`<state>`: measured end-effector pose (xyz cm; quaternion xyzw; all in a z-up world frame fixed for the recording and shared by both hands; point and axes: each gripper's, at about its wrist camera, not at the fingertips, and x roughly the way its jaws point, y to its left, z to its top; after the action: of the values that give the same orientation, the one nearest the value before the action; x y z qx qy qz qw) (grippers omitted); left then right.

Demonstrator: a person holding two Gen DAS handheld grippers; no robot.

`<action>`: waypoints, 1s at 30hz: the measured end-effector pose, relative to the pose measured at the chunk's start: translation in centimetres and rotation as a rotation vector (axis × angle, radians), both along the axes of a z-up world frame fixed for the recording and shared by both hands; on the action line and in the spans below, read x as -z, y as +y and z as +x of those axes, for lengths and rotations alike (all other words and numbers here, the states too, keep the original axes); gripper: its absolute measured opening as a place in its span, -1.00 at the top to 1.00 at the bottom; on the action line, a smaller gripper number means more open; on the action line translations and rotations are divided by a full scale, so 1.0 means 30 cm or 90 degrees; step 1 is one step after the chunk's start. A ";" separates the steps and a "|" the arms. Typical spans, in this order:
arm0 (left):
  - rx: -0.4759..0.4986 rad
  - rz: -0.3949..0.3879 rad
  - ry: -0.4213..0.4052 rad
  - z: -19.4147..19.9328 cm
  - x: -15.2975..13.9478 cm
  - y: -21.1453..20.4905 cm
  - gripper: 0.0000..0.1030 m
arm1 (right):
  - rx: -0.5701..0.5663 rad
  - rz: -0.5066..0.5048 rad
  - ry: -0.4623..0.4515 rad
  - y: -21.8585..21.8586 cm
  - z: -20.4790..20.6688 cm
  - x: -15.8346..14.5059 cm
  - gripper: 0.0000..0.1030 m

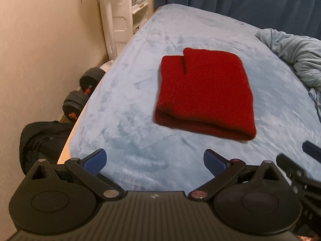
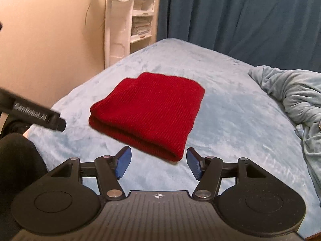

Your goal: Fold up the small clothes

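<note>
Left tool (image 1: 154, 161) and right tool (image 2: 158, 163) both spread, empty, above bed (image 1: 130, 100); red knit garment (image 1: 204, 92) lies folded.

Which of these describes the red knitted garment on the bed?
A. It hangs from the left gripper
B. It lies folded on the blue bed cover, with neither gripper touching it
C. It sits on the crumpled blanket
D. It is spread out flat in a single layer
B: the red knitted garment lies doubled over on the blue bed cover, and the left gripper and right gripper both stand open and empty.
</note>
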<state>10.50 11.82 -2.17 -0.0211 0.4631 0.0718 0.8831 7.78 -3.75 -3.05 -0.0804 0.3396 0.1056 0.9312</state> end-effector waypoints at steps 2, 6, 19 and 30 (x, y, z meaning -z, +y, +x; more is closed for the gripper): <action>0.005 0.002 -0.004 -0.016 -0.011 -0.009 -0.99 | 0.009 0.009 0.001 -0.011 -0.004 -0.004 -0.23; 0.010 0.005 -0.008 -0.035 -0.021 -0.020 -0.99 | 0.019 0.023 0.007 -0.027 -0.008 -0.002 -0.23; 0.006 0.002 -0.009 -0.050 -0.027 -0.022 -0.99 | 0.030 0.033 0.017 -0.031 -0.014 0.010 -0.24; -0.037 -0.061 0.000 -0.006 0.026 0.060 -0.99 | 0.080 0.108 0.074 -0.149 0.108 0.038 -0.41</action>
<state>10.32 13.61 -2.94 -0.0766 0.4653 0.0753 0.8786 11.03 -8.21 -4.18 0.0260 0.3873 0.0800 0.9181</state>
